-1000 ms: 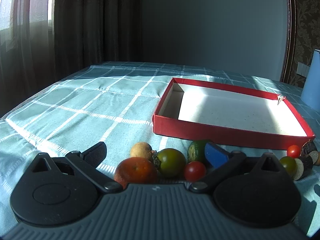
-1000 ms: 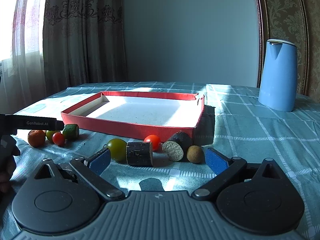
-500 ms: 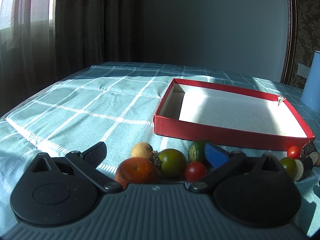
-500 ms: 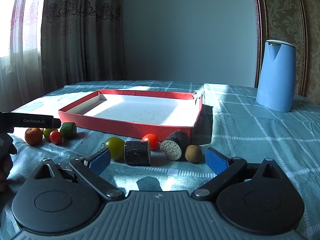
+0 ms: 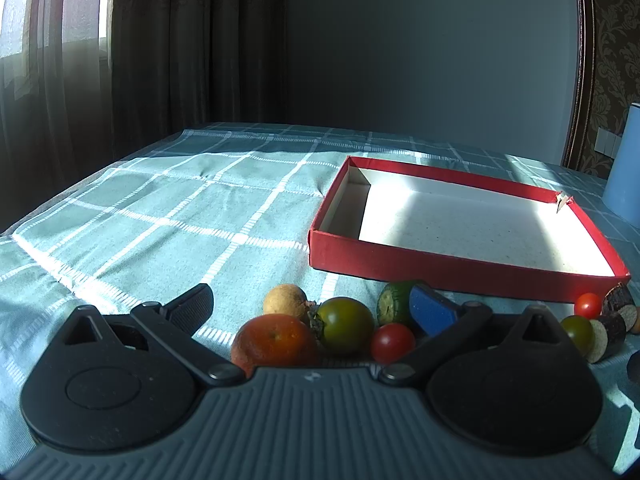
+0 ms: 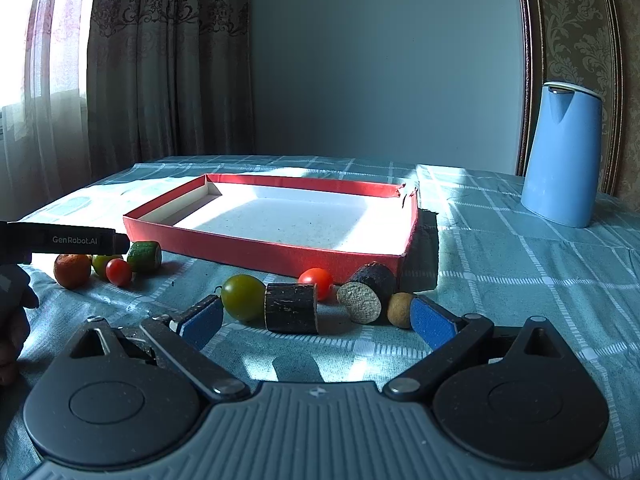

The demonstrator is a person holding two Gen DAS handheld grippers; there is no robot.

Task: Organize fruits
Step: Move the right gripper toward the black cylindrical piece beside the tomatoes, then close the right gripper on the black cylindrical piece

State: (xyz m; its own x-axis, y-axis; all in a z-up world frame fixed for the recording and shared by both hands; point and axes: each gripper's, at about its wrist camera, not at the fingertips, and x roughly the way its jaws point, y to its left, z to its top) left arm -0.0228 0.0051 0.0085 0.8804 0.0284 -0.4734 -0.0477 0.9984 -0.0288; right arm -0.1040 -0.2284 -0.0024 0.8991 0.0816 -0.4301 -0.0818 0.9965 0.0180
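Left wrist view: left gripper (image 5: pixel 310 308) low over the worktop (image 5: pixel 180 216), fingers spread wide, holding nothing. Between them, lower centre of frame, a cluster of fruit: orange (image 5: pixel 274 340) nearest, tan round fruit (image 5: pixel 286 299) behind it, green tomato (image 5: pixel 346 325) touching the orange's right side, red cherry tomato (image 5: pixel 392 342) just right of that, cucumber piece (image 5: pixel 394 307) partly behind the right finger's blue pad.

Red tray (image 5: pixel 440 270) sits right of centre, just beyond the cluster, white floor lit by sun, no fruit in it.

Right wrist view: right gripper (image 6: pixel 316 318) also low, fingers spread wide, nothing pinched. A second row of fruit lies between and just past the tips, centre of frame: green tomato (image 6: pixel 243 297) beside the left pad, dark cylinder piece (image 6: pixel 291 308) touching it, red tomato (image 6: pixel 316 282) behind against the tray wall, a cut dark fruit (image 6: pixel 366 292) with pale speckled face, small brown fruit (image 6: pixel 399 309) just beside the right pad.

First cluster shows at left of this frame, under the left gripper's black arm. Blue kettle (image 6: pixel 562 156) stands at right, well apart from the tray.
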